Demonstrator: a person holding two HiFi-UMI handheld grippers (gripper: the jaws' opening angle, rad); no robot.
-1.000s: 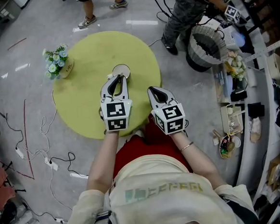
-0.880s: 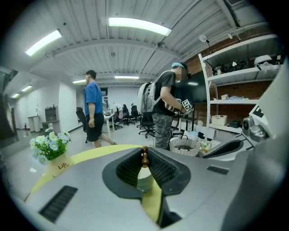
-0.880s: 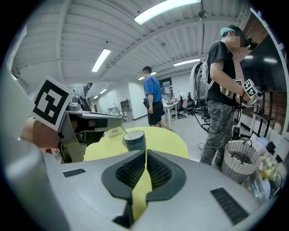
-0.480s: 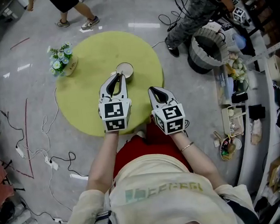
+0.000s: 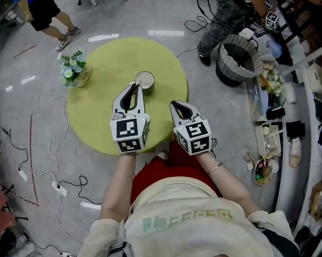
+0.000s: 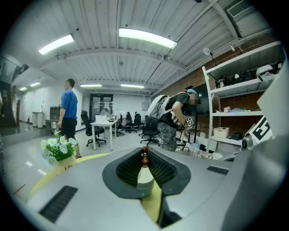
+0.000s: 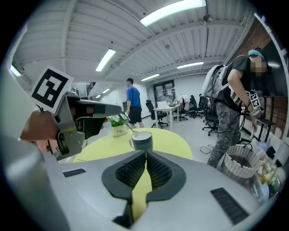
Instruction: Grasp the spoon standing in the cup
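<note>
A pale cup stands near the middle of the round yellow table. A spoon with a brown beaded handle leans out of it toward me. My left gripper reaches the cup's near rim, and its jaws are shut on the handle's top, with the cup showing just behind them. In the right gripper view the spoon slants from the cup up to the left gripper. My right gripper hovers over the table's near right edge, shut and empty, pointing at the cup.
A pot of white flowers sits at the table's left edge. A mesh wastebasket and a person bent over it stand to the right, beside cluttered shelving. Cables lie on the floor at left. Another person walks at top left.
Both grippers keep their pose by the cup; the left one has shifted slightly left. The walking person has moved toward the top left.
</note>
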